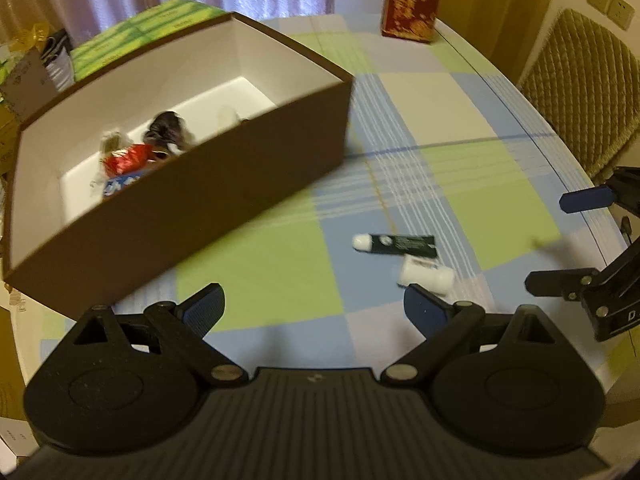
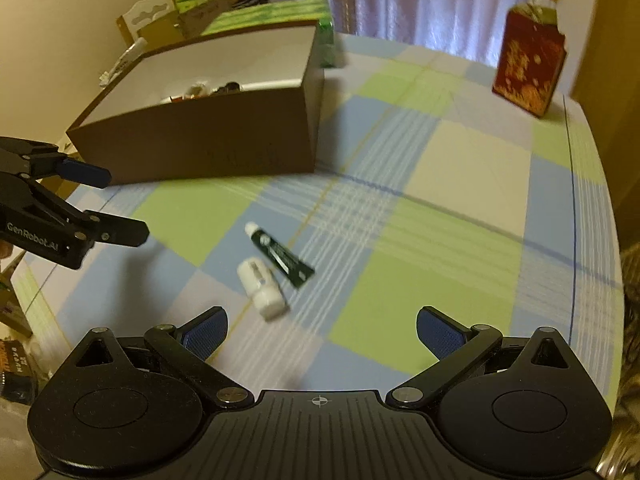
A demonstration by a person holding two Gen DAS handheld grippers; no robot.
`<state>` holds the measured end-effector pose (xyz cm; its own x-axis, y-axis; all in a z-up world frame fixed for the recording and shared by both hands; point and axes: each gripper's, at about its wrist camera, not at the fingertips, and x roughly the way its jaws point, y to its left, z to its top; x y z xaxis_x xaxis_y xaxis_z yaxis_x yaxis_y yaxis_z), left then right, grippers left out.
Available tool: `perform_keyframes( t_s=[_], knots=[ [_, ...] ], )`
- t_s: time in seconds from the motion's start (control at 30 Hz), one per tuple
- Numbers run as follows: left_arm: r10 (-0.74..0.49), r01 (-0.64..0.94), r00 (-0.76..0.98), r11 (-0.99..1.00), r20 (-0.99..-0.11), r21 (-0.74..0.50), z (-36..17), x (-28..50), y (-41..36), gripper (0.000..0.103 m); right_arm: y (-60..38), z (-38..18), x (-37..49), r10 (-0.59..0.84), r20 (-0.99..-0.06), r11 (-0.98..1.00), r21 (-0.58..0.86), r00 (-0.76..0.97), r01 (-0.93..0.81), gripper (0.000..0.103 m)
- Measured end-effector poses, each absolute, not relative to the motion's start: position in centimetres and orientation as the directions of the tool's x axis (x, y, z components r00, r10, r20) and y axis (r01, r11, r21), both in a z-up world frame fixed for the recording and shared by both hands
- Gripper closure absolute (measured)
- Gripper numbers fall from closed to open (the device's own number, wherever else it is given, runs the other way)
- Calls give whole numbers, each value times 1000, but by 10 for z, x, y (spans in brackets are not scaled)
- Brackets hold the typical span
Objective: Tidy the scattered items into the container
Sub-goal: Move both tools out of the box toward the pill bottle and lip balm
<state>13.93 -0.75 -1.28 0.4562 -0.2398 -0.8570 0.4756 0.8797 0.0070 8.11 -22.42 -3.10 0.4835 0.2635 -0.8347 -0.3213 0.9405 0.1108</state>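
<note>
A brown box (image 1: 240,184) (image 2: 208,136) with white inner walls stands on the checked tablecloth and holds a red packet (image 1: 126,160), a dark bundle (image 1: 168,130) and other small items. A dark green tube (image 1: 394,243) (image 2: 280,256) with a white cap lies on the cloth right of the box, a small white bottle (image 1: 426,276) (image 2: 262,288) beside it. My left gripper (image 1: 316,308) (image 2: 116,204) is open and empty, near the box's front wall. My right gripper (image 2: 322,330) (image 1: 560,240) is open and empty, just short of the bottle.
A red gift bag (image 1: 412,4) (image 2: 528,68) stands at the table's far side. A green carton (image 1: 132,40) (image 2: 280,12) sits behind the box, with cardboard clutter (image 2: 168,20) to the left. A quilted chair (image 1: 580,92) is off the table's right edge.
</note>
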Motion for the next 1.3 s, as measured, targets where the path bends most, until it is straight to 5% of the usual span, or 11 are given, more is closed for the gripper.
perform_keyframes(
  t_s=[1.3],
  knots=[
    [-297, 614, 372, 789, -879, -7, -62, 130, -71, 9, -267, -69, 81, 187, -875, 979, 126, 447, -163, 0]
  ],
)
